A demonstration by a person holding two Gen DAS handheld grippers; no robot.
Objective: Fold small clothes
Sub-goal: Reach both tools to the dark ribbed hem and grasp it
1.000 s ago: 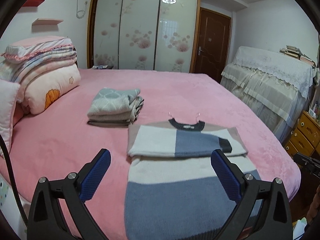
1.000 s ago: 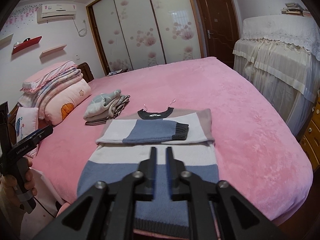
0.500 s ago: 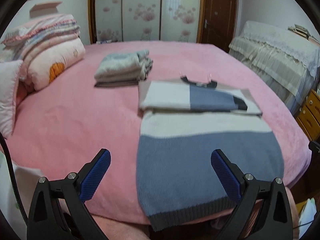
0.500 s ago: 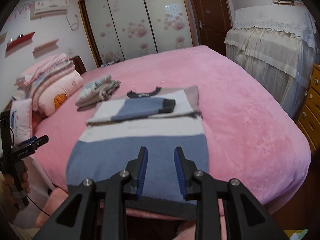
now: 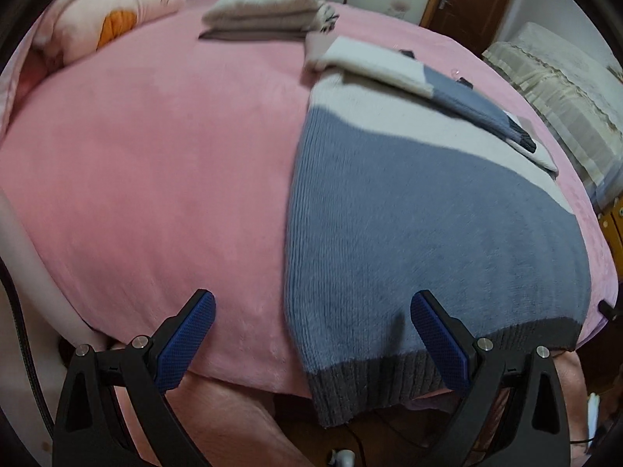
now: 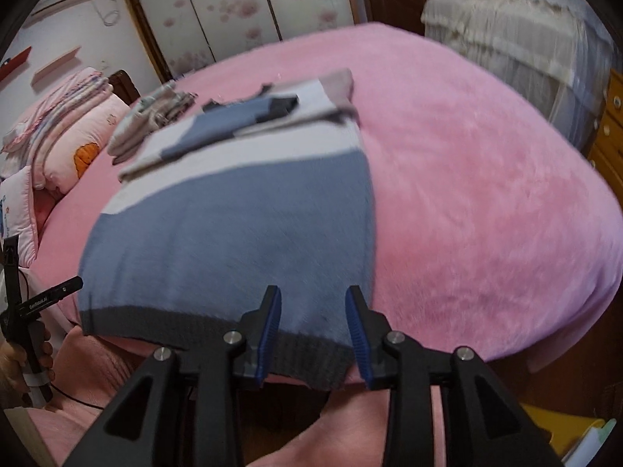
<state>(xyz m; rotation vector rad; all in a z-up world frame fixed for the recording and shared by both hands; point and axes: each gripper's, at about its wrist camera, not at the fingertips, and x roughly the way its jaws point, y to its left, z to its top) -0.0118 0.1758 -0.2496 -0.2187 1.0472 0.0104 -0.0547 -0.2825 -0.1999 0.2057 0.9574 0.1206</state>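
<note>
A striped sweater (image 5: 428, 210) lies flat on the pink bed (image 5: 155, 179) in front of me, its sleeves already folded across the chest and its dark grey ribbed hem (image 6: 187, 321) draped over the near edge of the mattress. From the left wrist view, my left gripper (image 5: 311, 344) hangs above that edge with its blue pads (image 5: 187, 344) spread wide, one over bare pink blanket, the other over the blue band of the knit near the hem's left corner; nothing is between them that they press on. From the right wrist view, my right gripper (image 6: 313, 334) sits low over the hem near the sweater's right corner, its jaws opening, the ribbed edge showing in the gap between the pads (image 6: 270, 330) without being pinched. At the left margin of that same view a hand (image 6: 23, 362) grips the handle of the other tool. Farther up the bed, a stack of folded clothes (image 5: 268, 11) rests just beyond the sweater's shoulder, close to a pillow with an orange print (image 5: 113, 19). A lace-covered piece of furniture (image 6: 518, 35) stands beside the bed on the right, and flowered wardrobe doors (image 6: 241, 11) fill the far wall.
</note>
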